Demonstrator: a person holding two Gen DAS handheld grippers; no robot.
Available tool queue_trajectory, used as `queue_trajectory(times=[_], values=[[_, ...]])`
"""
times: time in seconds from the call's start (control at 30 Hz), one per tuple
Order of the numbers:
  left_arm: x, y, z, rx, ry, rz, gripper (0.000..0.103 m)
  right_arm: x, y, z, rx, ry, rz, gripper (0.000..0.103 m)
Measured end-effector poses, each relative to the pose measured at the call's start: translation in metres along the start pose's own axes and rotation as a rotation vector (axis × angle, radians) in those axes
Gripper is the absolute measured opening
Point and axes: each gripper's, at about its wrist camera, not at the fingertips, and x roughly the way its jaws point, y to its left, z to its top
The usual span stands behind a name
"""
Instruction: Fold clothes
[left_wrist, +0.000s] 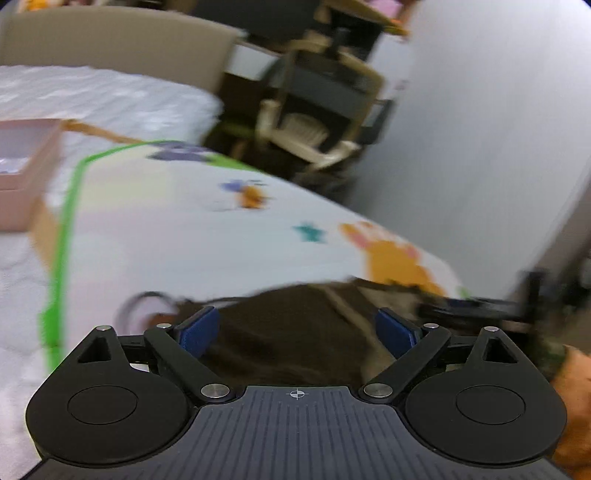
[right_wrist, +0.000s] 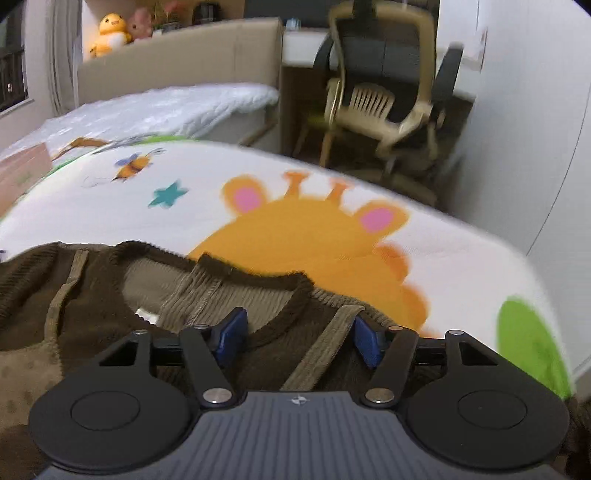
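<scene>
A dark brown knitted sweater with tan trim (right_wrist: 110, 295) lies on a cartoon-print mat (right_wrist: 314, 236) on the bed. In the right wrist view its collar (right_wrist: 258, 275) faces away from me. My right gripper (right_wrist: 300, 334) is open, its blue pads (right_wrist: 231, 336) spread over the fabric just below the collar. In the left wrist view the sweater (left_wrist: 295, 332) is blurred. My left gripper (left_wrist: 297, 328) is open, its pads (left_wrist: 197, 332) wide apart over the brown cloth. Neither gripper holds anything.
A pink box (left_wrist: 22, 173) stands on the bed at far left. The mat's green border (left_wrist: 62, 236) runs along its left side. A beige chair (right_wrist: 380, 107) and desk stand beyond the bed. A wall (left_wrist: 480, 147) rises at right. Plush toys (right_wrist: 110, 31) sit behind the headboard.
</scene>
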Motion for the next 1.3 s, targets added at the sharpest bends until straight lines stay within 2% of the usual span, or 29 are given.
queue_trajectory(times=[0.07, 0.2, 0.27, 0.37, 0.57, 0.67, 0.87, 1.0, 1.1, 1.2, 1.3], values=[[0.011, -0.012, -0.004, 0.004, 0.036, -0.057, 0.096, -0.003, -0.004, 0.0, 0.02, 0.017, 0.02, 0.064], [0.03, -0.029, -0.019, 0.007, 0.116, -0.155, 0.096, -0.036, -0.023, -0.007, 0.033, 0.024, 0.099, 0.085], [0.032, -0.036, -0.027, 0.036, 0.133, -0.182, 0.097, -0.055, -0.035, -0.021, 0.027, 0.028, 0.056, 0.086], [0.036, -0.038, -0.035, 0.084, 0.137, -0.156, 0.097, -0.082, -0.053, -0.045, 0.018, 0.037, -0.038, 0.087], [0.032, -0.023, -0.036, 0.064, 0.117, -0.023, 0.097, -0.14, -0.088, -0.091, 0.013, 0.04, -0.203, 0.088], [0.017, -0.022, -0.038, 0.074, 0.103, 0.016, 0.097, -0.181, -0.091, -0.107, 0.039, -0.016, -0.184, 0.089], [-0.033, -0.04, -0.065, 0.125, 0.095, 0.01, 0.097, -0.227, -0.069, -0.14, 0.005, -0.053, -0.116, 0.096], [-0.056, -0.056, -0.088, 0.182, 0.116, 0.005, 0.099, -0.236, -0.047, -0.151, -0.036, -0.078, -0.082, 0.098], [-0.053, -0.057, -0.084, 0.163, 0.101, 0.002, 0.099, -0.226, -0.045, -0.139, 0.008, -0.098, -0.045, 0.098], [-0.038, -0.059, -0.076, 0.124, 0.086, -0.038, 0.099, -0.205, -0.04, -0.119, 0.019, -0.116, -0.044, 0.098], [-0.01, -0.068, -0.073, 0.123, 0.106, -0.086, 0.099, -0.176, -0.026, -0.096, -0.046, -0.114, -0.064, 0.098]])
